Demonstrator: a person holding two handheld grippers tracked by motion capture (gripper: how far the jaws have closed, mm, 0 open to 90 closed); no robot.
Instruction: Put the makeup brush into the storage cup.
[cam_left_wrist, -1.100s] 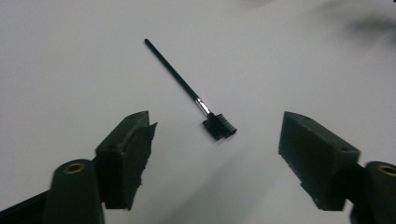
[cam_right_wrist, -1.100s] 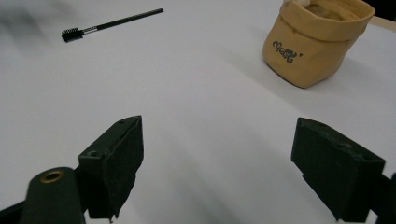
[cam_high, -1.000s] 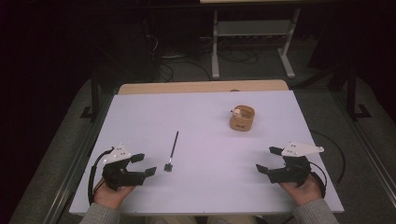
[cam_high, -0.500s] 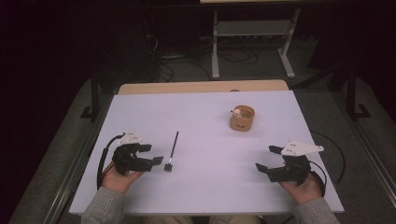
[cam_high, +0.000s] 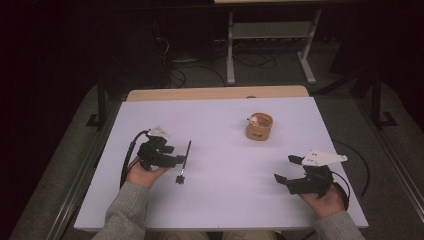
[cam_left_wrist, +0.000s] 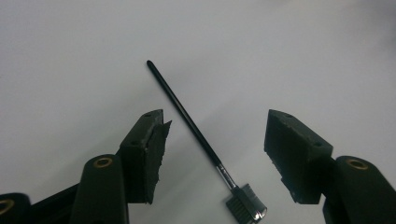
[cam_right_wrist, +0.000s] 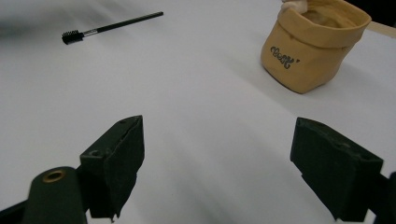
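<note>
A thin black brush (cam_high: 188, 149) with a small bristle head lies on the white table (cam_high: 225, 200), left of centre. My left gripper (cam_high: 178, 160) reaches over its middle from the left. In the left gripper view the brush handle (cam_left_wrist: 187, 119) runs between the jaws, its head (cam_left_wrist: 245, 207) nearest me. The left gripper (cam_left_wrist: 215, 125) has just been closing, but its pads stand clear of the handle. At the near right my right gripper (cam_high: 285, 169) rests open and holds nothing. From the right gripper (cam_right_wrist: 219, 128) I see the brush (cam_right_wrist: 112, 24) far off.
A tan fabric pouch (cam_high: 259, 126) stands upright right of centre, with something pale at its rim; it also stands ahead in the right gripper view as the pouch (cam_right_wrist: 313, 44). A wooden strip (cam_high: 215, 93) borders the table's far edge. A metal rack (cam_high: 270, 35) and cables lie on the floor beyond.
My left gripper has moved up and to the right across the table to the brush and now straddles its handle, jaws narrower than before. The right gripper has stayed put.
</note>
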